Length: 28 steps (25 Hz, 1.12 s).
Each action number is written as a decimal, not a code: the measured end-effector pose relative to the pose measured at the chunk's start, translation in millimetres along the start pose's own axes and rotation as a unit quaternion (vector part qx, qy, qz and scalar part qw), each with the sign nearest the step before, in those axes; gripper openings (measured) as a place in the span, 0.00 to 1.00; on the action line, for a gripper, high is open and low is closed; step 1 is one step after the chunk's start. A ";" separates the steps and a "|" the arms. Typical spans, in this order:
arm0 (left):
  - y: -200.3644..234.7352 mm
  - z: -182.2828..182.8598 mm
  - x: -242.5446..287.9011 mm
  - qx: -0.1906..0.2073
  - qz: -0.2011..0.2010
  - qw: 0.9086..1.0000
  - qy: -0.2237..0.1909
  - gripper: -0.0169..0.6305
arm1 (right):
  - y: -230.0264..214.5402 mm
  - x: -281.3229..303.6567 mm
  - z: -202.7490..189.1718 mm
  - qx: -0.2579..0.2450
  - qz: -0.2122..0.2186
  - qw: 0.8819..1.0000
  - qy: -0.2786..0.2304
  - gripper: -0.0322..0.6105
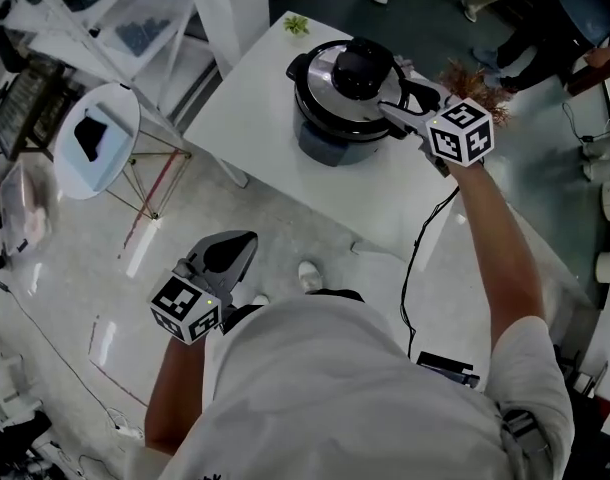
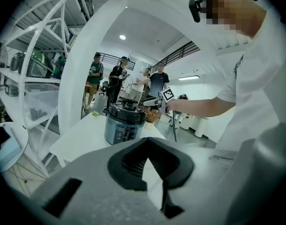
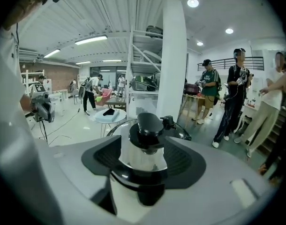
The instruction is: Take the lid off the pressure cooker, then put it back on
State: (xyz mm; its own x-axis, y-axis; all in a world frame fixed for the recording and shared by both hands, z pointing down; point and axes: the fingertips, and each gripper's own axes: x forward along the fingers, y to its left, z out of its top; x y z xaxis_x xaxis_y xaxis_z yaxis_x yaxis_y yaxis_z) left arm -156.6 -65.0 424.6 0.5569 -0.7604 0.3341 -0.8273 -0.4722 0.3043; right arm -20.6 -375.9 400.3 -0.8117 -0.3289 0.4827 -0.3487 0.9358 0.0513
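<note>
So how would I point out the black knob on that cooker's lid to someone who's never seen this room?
Start at the white rectangular table; on its far end stands a round dark-grey pressure cooker with a shiny silver lid. The knob is the glossy black dome at the lid's centre, rounder and bigger than the flat black side handle at the rim.

The pressure cooker point(image 1: 330, 140) has a dark blue-grey body, a silver lid point(image 1: 323, 76) and a black knob point(image 1: 362, 66). The surface point(image 1: 250, 108) under it is white. Both marker cubes point(image 1: 461, 133) carry black-and-white square patterns.
</note>
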 end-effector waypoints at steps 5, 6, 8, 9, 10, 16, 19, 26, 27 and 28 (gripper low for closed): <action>-10.3 1.2 2.7 0.024 -0.041 0.999 0.008 0.04 | 31.3 -34.6 -22.4 0.033 -0.042 0.998 -0.020 0.41; -13.2 1.5 1.2 0.030 -0.051 0.998 0.010 0.04 | 41.5 -41.1 -27.9 0.042 -0.049 0.998 -0.023 0.39; -16.5 2.8 -5.1 0.042 -0.068 0.997 0.013 0.04 | 65.2 -52.4 -38.7 0.062 -0.062 0.996 -0.030 0.34; -17.1 3.3 -8.8 0.047 -0.074 0.996 0.014 0.04 | 77.9 -57.0 -43.9 0.072 -0.068 0.994 -0.033 0.32; -17.8 3.4 -12.2 0.051 -0.080 0.995 0.014 0.04 | 90.6 -61.3 -49.5 0.082 -0.074 0.993 -0.037 0.30; -27.2 -2.8 -34.6 0.064 -0.118 0.991 0.023 0.04 | 178.9 -80.4 -80.3 0.140 -0.099 0.984 -0.053 0.21; -34.6 -10.8 -48.7 0.069 -0.136 0.988 0.028 0.04 | 228.7 -85.8 -92.5 0.157 -0.104 0.981 -0.055 0.17; -50.2 -41.5 -85.1 0.086 -0.171 0.980 0.046 0.04 | 345.6 -90.1 -114.7 0.175 -0.103 0.978 -0.052 0.09; -53.0 -45.9 -89.7 0.087 -0.176 0.979 0.048 0.04 | 361.7 -90.2 -117.4 0.173 -0.101 0.979 -0.048 0.08; -56.0 -50.0 -93.7 0.088 -0.180 0.978 0.049 0.04 | 376.4 -90.4 -119.8 0.173 -0.099 0.979 -0.045 0.08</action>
State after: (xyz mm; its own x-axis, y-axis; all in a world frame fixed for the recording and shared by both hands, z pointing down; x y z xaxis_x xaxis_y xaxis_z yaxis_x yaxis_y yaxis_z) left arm -158.8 55.0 420.9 0.8119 -0.4879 0.3207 -0.5712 -0.7775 0.2632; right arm -22.4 21.2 480.8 -0.7452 -0.5231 0.4137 -0.6279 0.7594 -0.1708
